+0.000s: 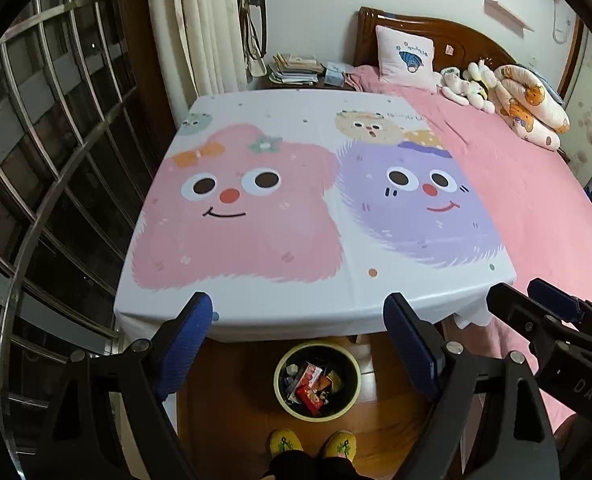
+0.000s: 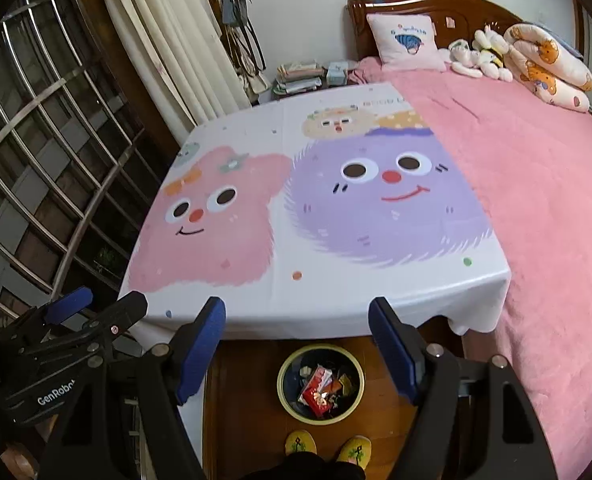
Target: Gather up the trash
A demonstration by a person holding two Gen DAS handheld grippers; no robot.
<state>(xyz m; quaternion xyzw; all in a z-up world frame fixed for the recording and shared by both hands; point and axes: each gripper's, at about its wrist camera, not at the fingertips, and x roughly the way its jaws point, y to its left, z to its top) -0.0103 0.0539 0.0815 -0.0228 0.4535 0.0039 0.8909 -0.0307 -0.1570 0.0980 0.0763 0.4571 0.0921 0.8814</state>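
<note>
**Mia:** Where is the trash?

**Ben:** It is in the trash can point(image 1: 317, 384). The can is round with a pale yellow rim. It stands on the wood floor point(image 1: 396, 412), just in front of the tabletop point(image 1: 296, 308). I see red and white wrappers point(image 1: 310, 390) lying inside it.

**Mia:** What is on the tabletop?

**Ben:** A white cloth with a big pink fuzzy face and a purple one. The cloth hangs over the near edge.

**Mia:** What is the left gripper point(image 1: 300, 344) doing?

**Ben:** It hangs in the air above the trash can. Its jaws are wide apart and hold nothing. The blue pads point(image 1: 184, 344) are bare.

**Mia:** And the right gripper point(image 2: 298, 346)?

**Ben:** It is the same. Its jaws are wide apart too, with nothing between them. It is up over the can, close beside the left one.

**Mia:** Whose feet are those?

**Ben:** The person's. Two yellow slippers point(image 2: 328, 446) stand on the floor, near the can.

**Mia:** What is to the right?

**Ben:** A bed point(image 2: 536, 200) with a pink blanket. It touches the tabletop's side. A pillow point(image 2: 406, 42) and soft toys point(image 2: 482, 54) lie at its head.
</note>
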